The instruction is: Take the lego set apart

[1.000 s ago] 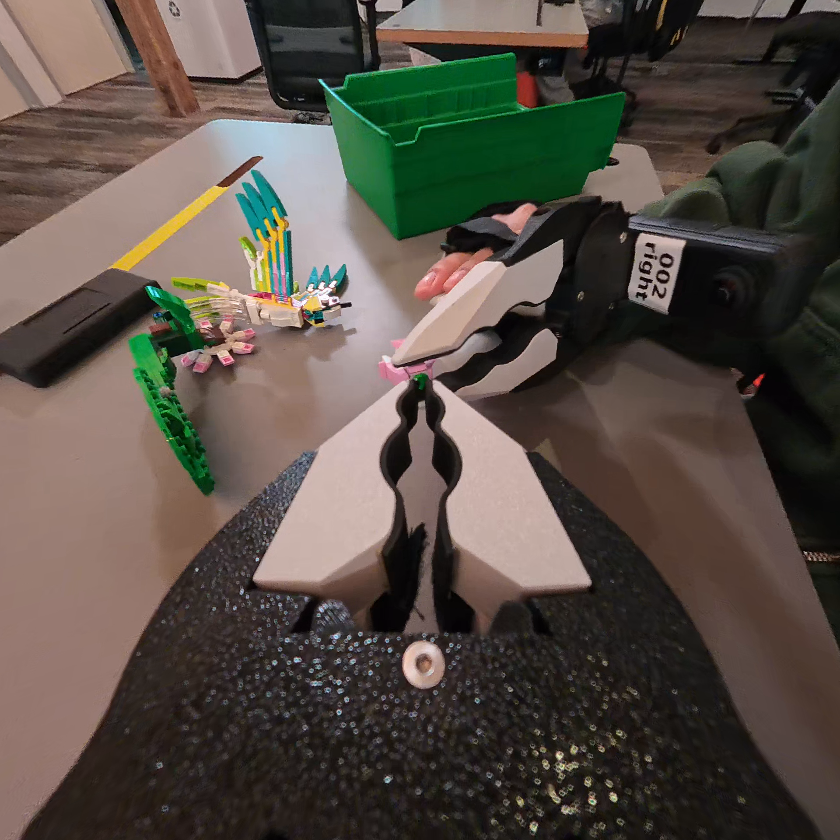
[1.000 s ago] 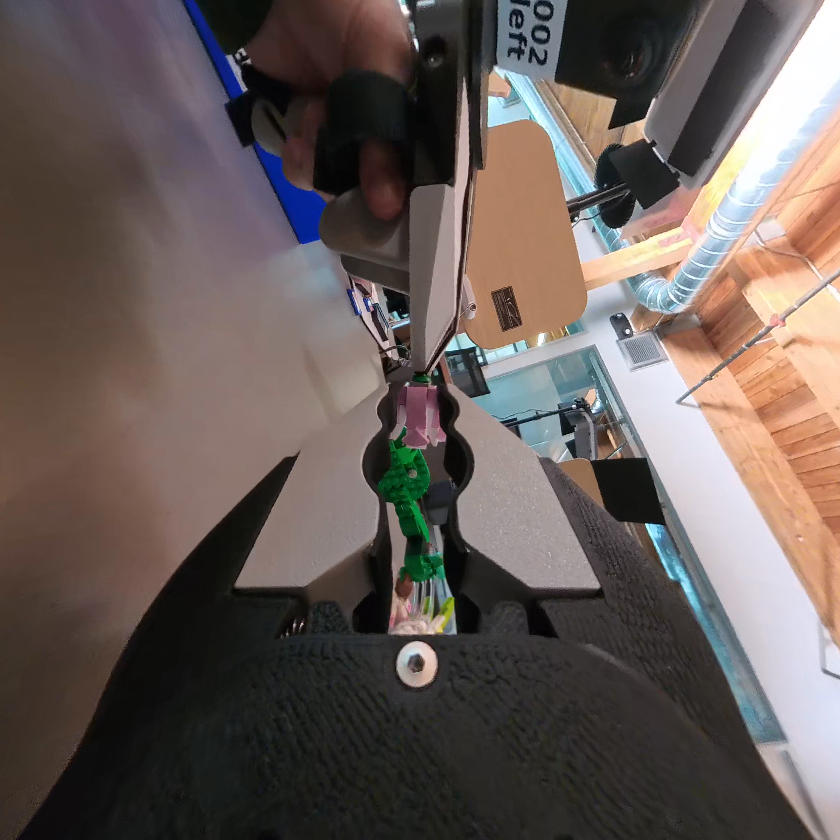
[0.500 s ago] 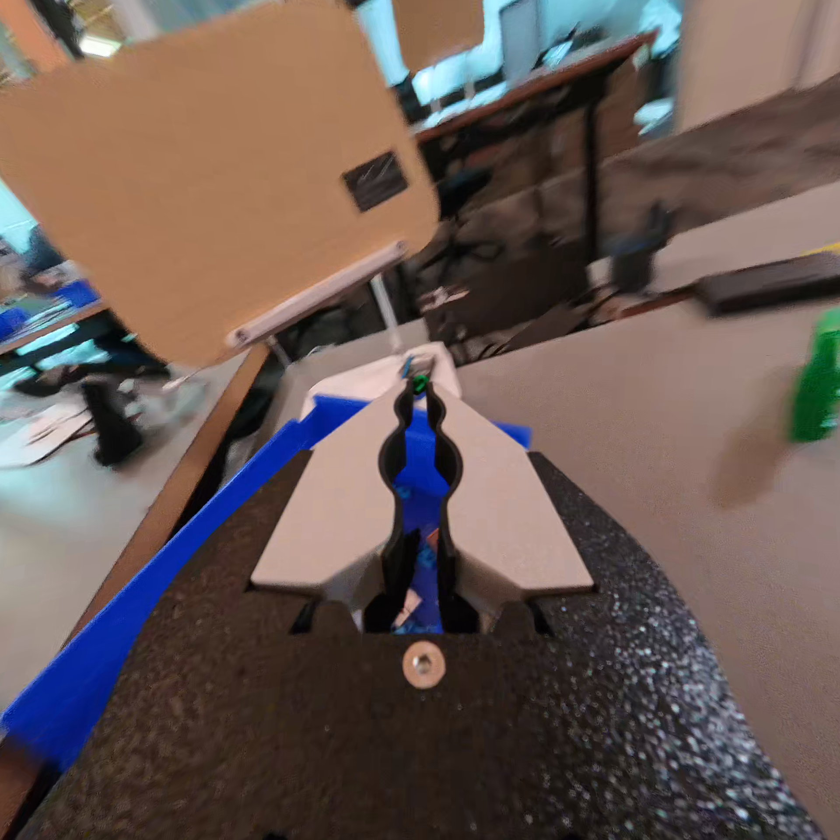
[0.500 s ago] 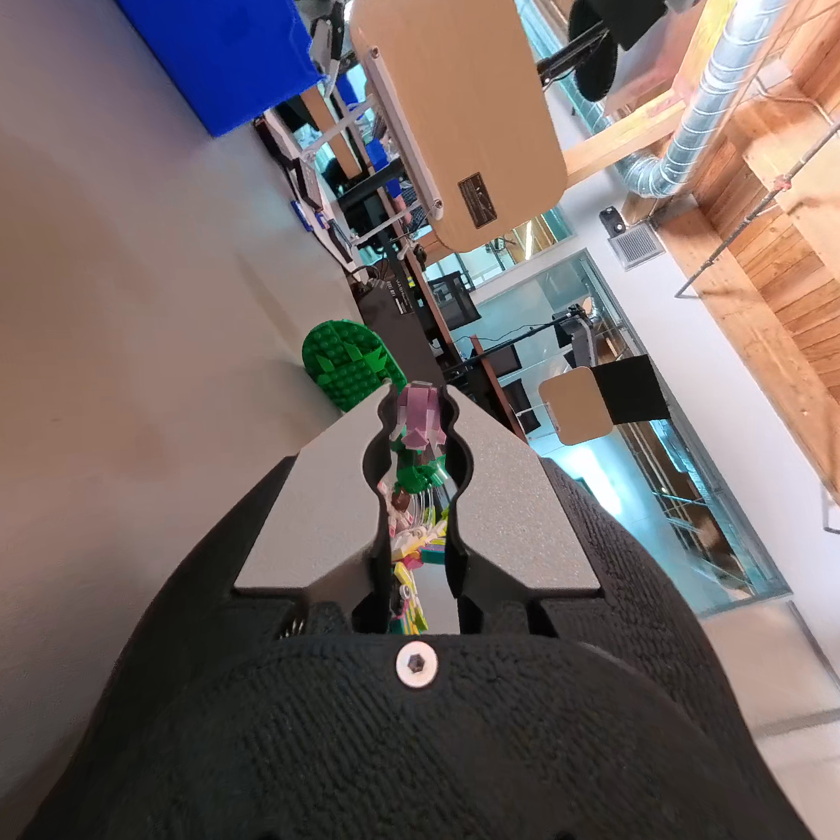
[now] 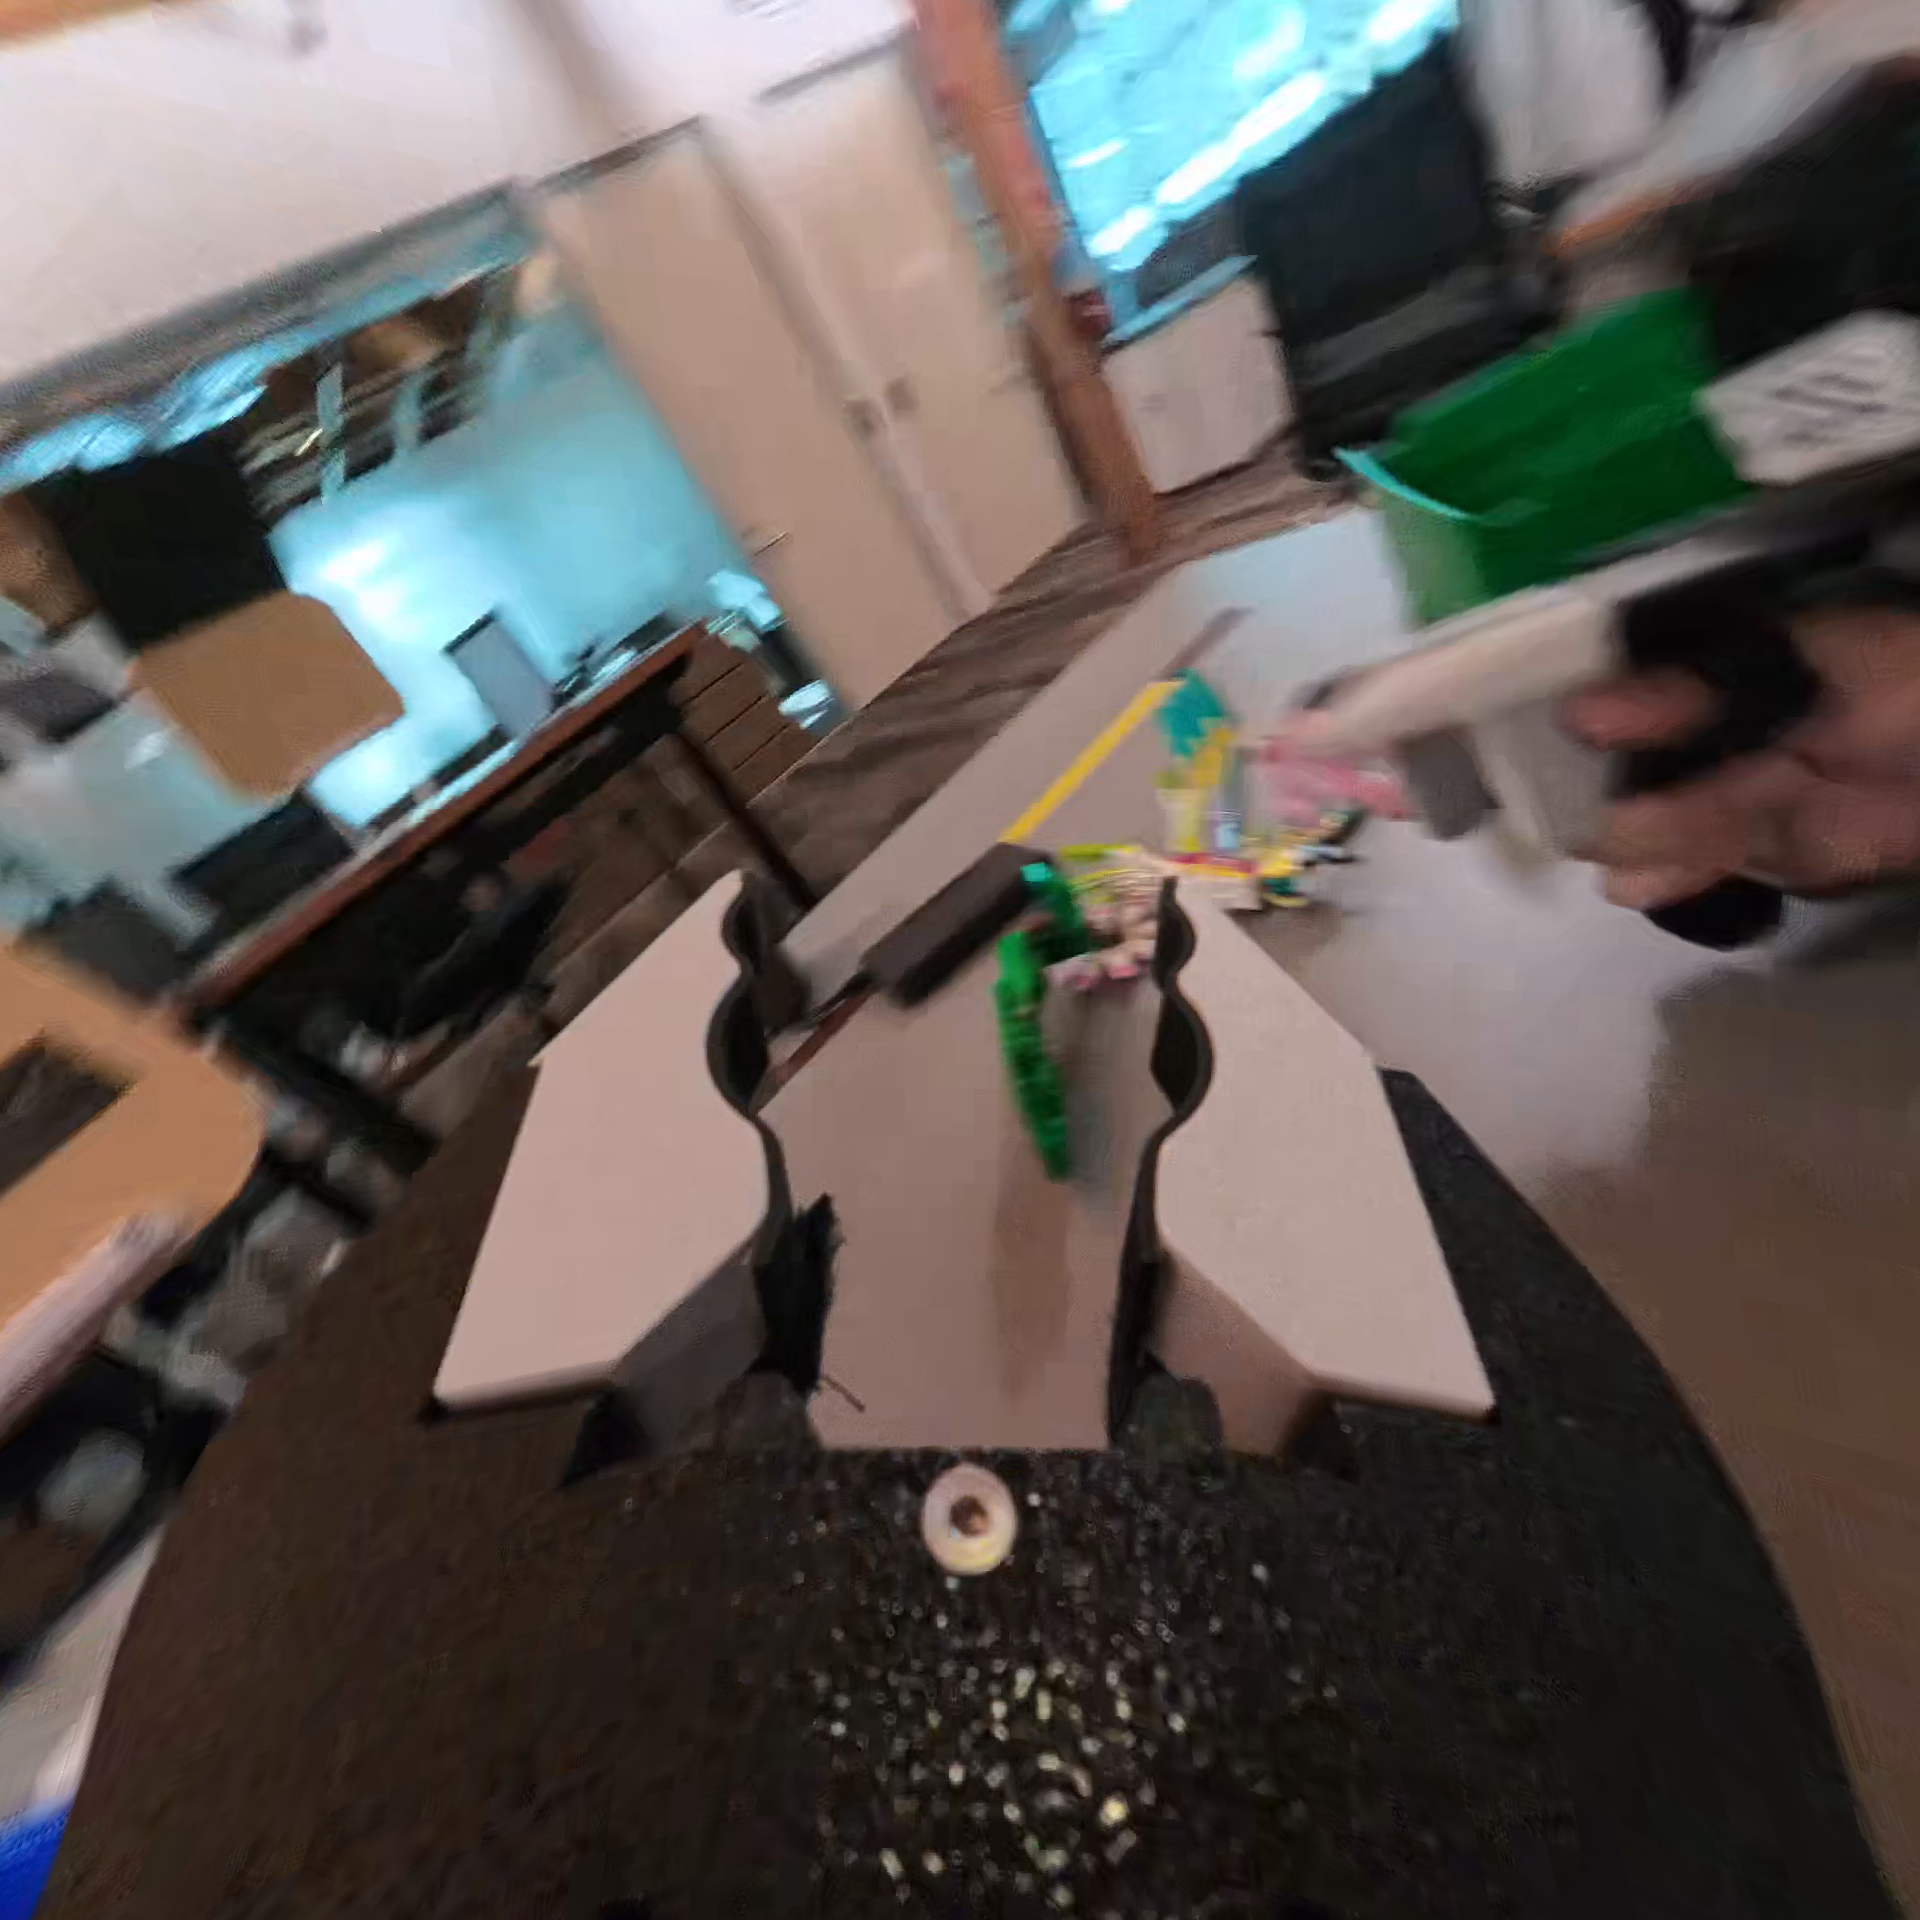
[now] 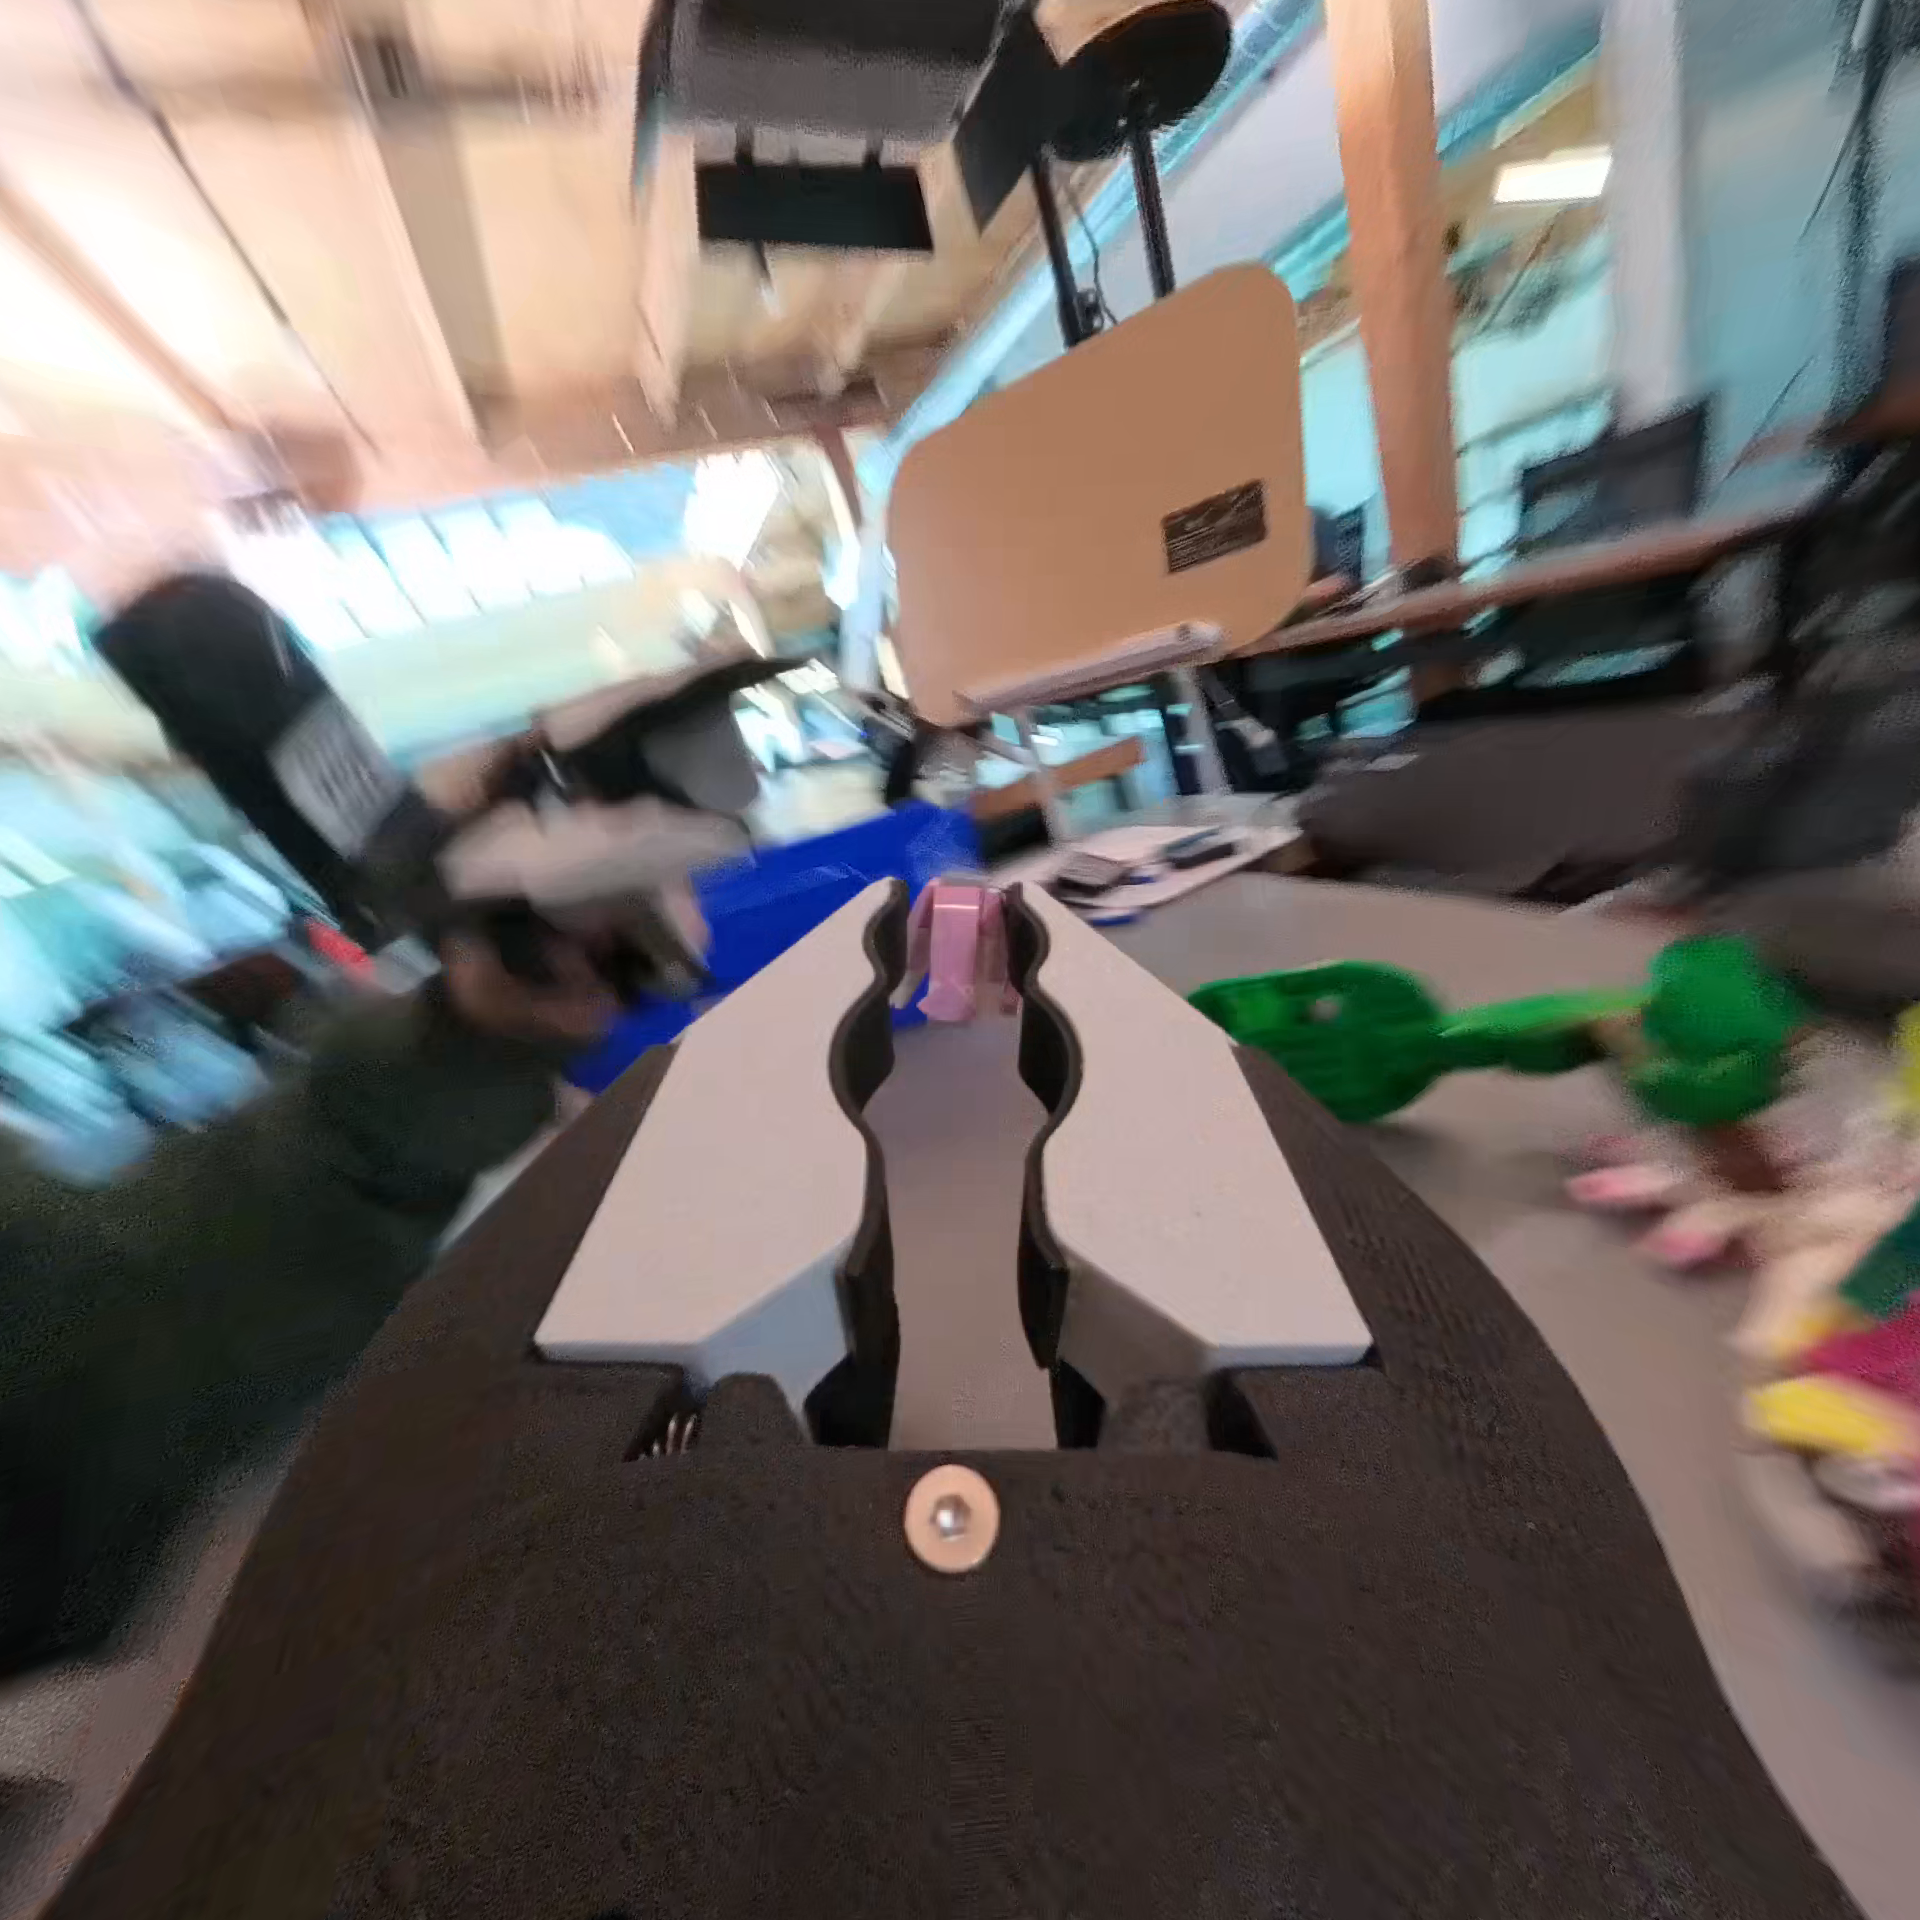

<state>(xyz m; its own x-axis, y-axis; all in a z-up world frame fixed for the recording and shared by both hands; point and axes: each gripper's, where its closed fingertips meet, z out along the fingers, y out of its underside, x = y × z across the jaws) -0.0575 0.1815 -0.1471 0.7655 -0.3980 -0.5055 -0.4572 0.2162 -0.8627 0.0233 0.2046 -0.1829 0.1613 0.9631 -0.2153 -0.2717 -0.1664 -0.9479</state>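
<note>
Right gripper (image 6: 954,914) pinched a small pink lego piece (image 6: 958,961) at its fingertips, clear of the desk (image 6: 1507,1195), while the left gripper (image 5: 951,925) was spread wide and held nothing. What remained of the lego set (image 5: 1226,831) sat on the far part of the desk, ahead of the left gripper and slightly to its right, with a green leaf piece (image 5: 1029,1049) nearer, its long axis running near to far. Judging by this, the empty left gripper lay better placed to reach in, though the right gripper hovered closer to the set.
</note>
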